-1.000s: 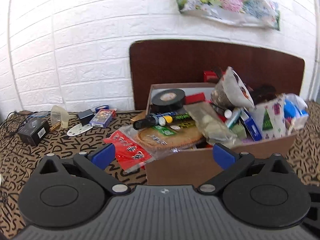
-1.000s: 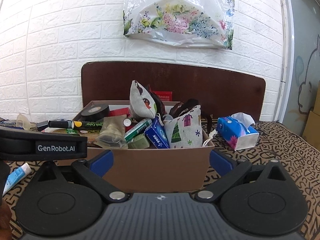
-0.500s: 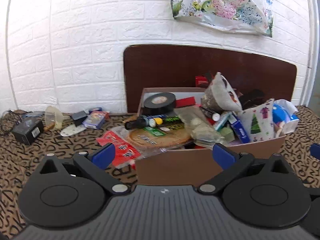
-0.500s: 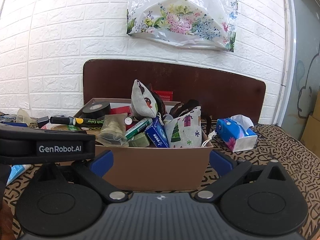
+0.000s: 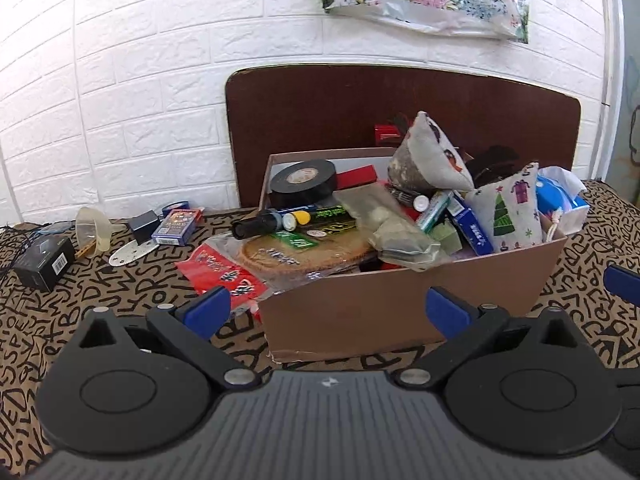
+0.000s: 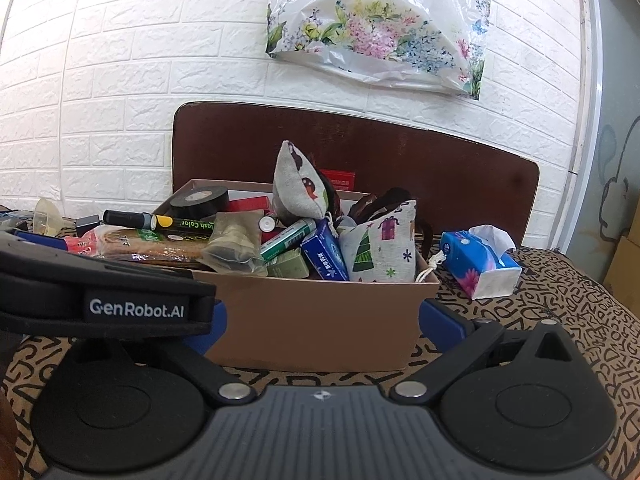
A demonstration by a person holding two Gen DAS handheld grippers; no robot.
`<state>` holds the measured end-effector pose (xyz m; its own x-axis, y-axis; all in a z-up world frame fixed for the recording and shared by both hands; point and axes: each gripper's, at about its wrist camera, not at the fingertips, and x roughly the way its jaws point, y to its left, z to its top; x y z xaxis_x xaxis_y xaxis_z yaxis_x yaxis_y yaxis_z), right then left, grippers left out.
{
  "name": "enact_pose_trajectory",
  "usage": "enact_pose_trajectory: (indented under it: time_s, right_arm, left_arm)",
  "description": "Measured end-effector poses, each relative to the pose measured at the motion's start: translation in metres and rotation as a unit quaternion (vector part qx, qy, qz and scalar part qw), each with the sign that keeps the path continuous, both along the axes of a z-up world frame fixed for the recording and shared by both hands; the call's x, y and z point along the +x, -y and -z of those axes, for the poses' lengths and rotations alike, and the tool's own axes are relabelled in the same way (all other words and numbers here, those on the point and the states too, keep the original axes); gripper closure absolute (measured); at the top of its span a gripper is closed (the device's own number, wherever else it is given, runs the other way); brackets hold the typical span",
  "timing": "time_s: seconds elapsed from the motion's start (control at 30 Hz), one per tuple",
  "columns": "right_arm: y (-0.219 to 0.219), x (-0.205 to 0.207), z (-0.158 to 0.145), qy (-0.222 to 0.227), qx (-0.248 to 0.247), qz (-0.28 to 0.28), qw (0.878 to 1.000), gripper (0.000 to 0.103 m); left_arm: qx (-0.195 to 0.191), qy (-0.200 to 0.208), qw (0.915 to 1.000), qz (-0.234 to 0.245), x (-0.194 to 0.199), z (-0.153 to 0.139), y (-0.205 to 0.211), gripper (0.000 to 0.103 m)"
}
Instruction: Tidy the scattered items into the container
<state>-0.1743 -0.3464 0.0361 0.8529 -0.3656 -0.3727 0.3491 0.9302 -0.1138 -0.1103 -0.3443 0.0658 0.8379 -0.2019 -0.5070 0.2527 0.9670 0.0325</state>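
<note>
The cardboard box (image 5: 400, 304), heaped with clutter, sits just beyond both grippers; left gripper (image 5: 328, 310) and right gripper (image 6: 322, 322) gape wide, holding nothing, blue-padded tips.

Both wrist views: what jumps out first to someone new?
The overstuffed cardboard box at centre, heaped above its rim with a black tape roll, a Christmas-print pouch and more. Next, the floral plastic bag hanging on the white brick wall above it. Then the strays still out on the patterned cloth: a blue tissue pack right of the box, a playing-card box to its left.
</note>
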Motion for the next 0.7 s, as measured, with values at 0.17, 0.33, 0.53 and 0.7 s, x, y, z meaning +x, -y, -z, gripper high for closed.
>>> enact_pose_trajectory:
  time_s: [0.17, 0.33, 0.53, 0.7]
  right_arm:
    - [-0.003, 0.001, 0.002, 0.003, -0.002, -0.001, 1.0, 0.0]
    - [-0.005, 0.003, 0.006, 0.003, 0.003, -0.003, 1.0, 0.0]
    - [-0.007, 0.007, 0.016, -0.004, 0.013, -0.008, 1.0, 0.0]
    - [-0.009, 0.006, 0.018, -0.006, 0.014, -0.009, 1.0, 0.0]
  left_arm:
    - [0.01, 0.02, 0.9997, 0.01, -0.003, -0.001, -0.001, 0.0]
    - [-0.035, 0.018, 0.9991, 0.013, -0.002, 0.001, -0.008, 0.0]
    - [-0.002, 0.013, 0.9998, 0.015, 0.001, 0.008, -0.002, 0.0]
    - [0.018, 0.032, 0.9989, 0.03, -0.004, 0.01, 0.0, 0.0]
